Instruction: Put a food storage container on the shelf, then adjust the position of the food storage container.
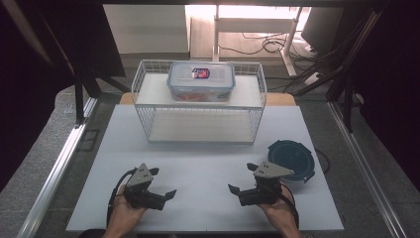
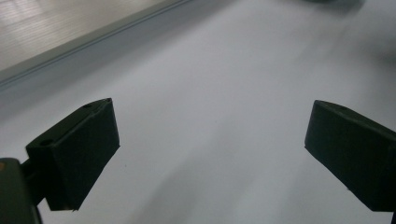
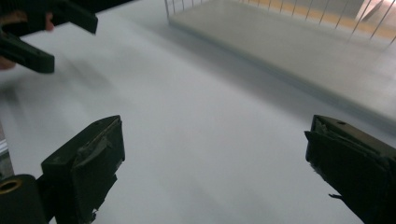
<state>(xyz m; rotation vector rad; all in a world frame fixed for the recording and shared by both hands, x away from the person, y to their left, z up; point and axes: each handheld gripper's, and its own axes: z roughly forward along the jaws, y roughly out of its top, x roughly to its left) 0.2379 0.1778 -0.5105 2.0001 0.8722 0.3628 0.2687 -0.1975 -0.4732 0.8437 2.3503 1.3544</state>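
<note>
Two grippers rest low at the near edge of the white surface (image 1: 208, 163), and I read this as the reach before any grasp. My left gripper (image 1: 163, 183) is spread wide with nothing between its jaws, well apart from everything; I would keep it parked there and level so it stays out of the way. My right gripper (image 1: 243, 177) is also spread and empty, and the thing nearest it is the dark blue lid (image 1: 292, 157), lying flat on the surface just beyond my right hand (image 1: 280, 210). To do this well I would swing the right gripper toward the lid's near rim, come in low, and close on the rim only. Being round, the lid has no long axis. Farther back, a lidded box (image 1: 201, 81) sits on the wire rack (image 1: 198, 94).
</note>
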